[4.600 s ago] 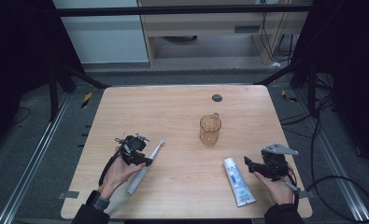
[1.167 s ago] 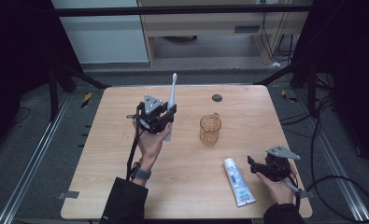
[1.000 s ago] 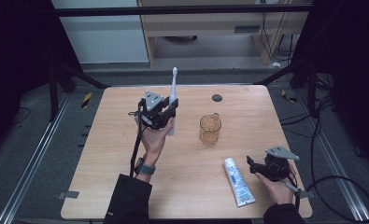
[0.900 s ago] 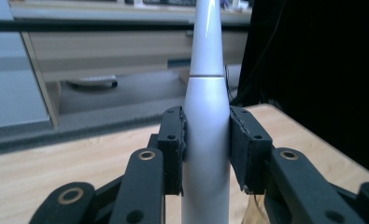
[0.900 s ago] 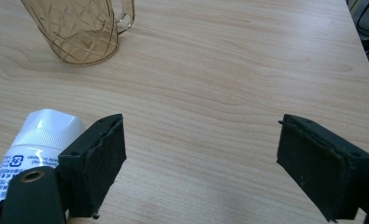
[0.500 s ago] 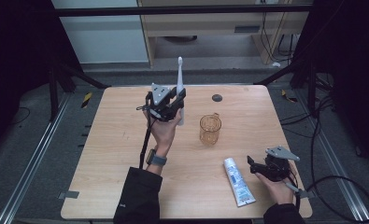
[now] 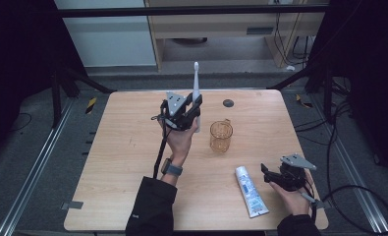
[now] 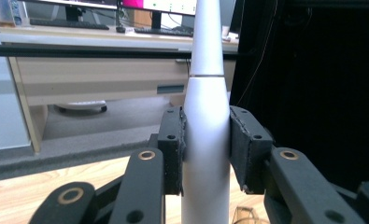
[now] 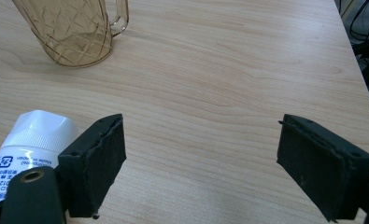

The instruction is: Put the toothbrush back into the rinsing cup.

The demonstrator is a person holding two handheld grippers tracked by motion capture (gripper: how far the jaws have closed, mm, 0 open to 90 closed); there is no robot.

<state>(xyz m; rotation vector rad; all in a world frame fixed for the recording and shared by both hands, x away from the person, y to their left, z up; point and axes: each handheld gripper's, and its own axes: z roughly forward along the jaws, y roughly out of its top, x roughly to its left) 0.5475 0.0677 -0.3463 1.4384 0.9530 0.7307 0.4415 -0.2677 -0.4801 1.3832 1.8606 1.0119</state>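
**Toothbrush up, cup waiting**

Left gripper (image 7: 190,114) is clamped on the toothbrush (image 7: 196,87) at its thick handle — upright, head high, just beside the cup (image 7: 221,136). It looks light, stiff and smooth, likely to swivel, so the fat grip suits. Right gripper (image 7: 272,175) rests wide open, holding nothing, beside the toothpaste (image 7: 250,191). Free table (image 7: 118,147) all round — edges well off.

Toothbrush (image 7: 196,91) upright in left claw (image 7: 195,109), just left of cup (image 7: 221,136) mid-worktop (image 7: 118,162). Toothpaste tube (image 7: 251,191) front right, right claw (image 7: 266,173) beside it.
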